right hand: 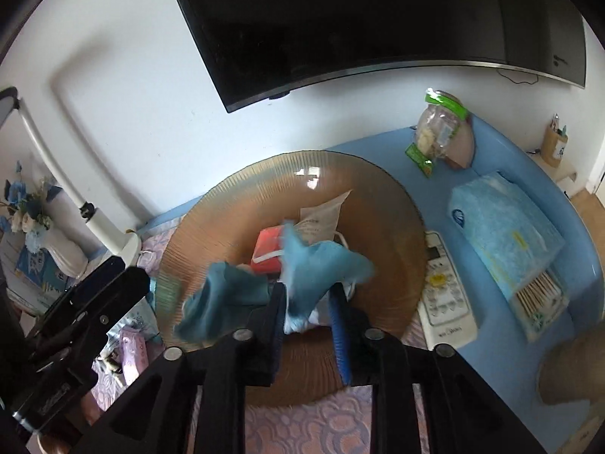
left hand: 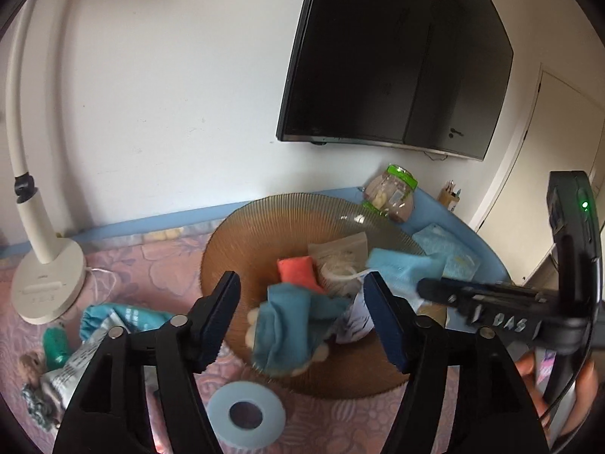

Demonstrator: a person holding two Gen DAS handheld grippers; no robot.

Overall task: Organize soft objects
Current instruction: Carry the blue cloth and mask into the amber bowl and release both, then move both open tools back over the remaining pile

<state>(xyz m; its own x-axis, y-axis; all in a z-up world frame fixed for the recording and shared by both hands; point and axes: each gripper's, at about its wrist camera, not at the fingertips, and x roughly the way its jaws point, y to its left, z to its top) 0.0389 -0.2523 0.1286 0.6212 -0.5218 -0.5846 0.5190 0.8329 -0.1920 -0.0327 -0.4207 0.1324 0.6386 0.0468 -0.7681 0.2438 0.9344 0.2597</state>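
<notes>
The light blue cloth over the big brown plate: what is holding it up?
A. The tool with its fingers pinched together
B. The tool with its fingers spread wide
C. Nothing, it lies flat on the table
A: the right gripper is pinched shut on the light blue cloth above the brown plate, while the left gripper is spread wide and holds nothing.

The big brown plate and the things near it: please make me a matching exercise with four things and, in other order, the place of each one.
Things:
1. light blue cloth
2. orange pouch
3. remote control
4. tape roll

Places:
a. lying in the plate
b. on the pink mat, in front of the plate
c. between the fingers of the right gripper
d. right of the plate, beside the tissue pack

Pairs: 1-c, 2-a, 3-d, 4-b
</notes>
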